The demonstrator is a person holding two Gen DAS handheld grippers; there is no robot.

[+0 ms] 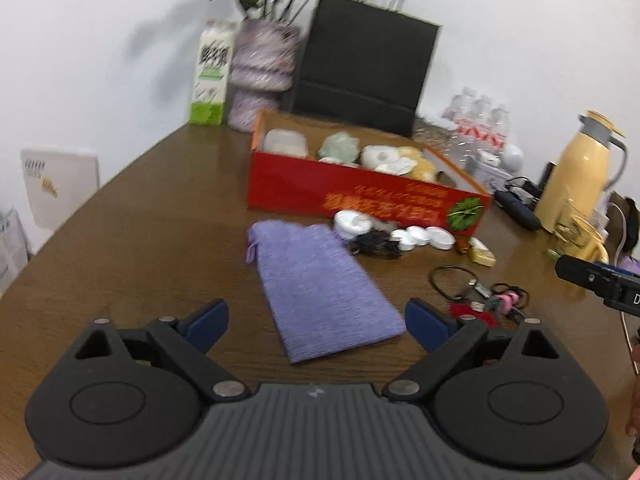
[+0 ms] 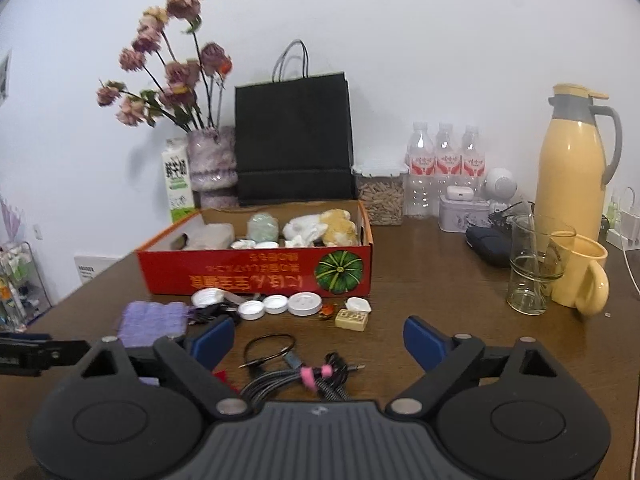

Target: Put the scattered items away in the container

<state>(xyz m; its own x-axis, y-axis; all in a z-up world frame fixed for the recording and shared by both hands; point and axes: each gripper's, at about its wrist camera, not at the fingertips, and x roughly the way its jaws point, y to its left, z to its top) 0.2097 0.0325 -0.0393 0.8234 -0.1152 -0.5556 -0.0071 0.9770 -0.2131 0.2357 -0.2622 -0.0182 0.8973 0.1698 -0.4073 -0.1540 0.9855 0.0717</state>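
Observation:
A red cardboard box (image 1: 360, 196) (image 2: 256, 276) stands on the brown table, holding a plush toy, white items and a clear tub. In front of it lie white lids (image 2: 276, 304) (image 1: 420, 236), a small yellow block (image 2: 352, 319) and a lilac knitted pouch (image 1: 320, 292) (image 2: 154, 318). Black cables with a pink tie (image 2: 300, 376) (image 1: 492, 296) lie nearer. My left gripper (image 1: 316, 322) is open, its blue pads on either side of the pouch's near end, apart from it. My right gripper (image 2: 318, 340) is open above the cables, nothing between its pads.
A black paper bag (image 2: 292, 140), a vase of dried flowers (image 2: 210, 160) and a milk carton (image 2: 178, 184) stand behind the box. Water bottles (image 2: 444, 164), a yellow jug (image 2: 572, 164), a glass beaker (image 2: 532, 268) and a yellow mug (image 2: 584, 276) crowd the right side.

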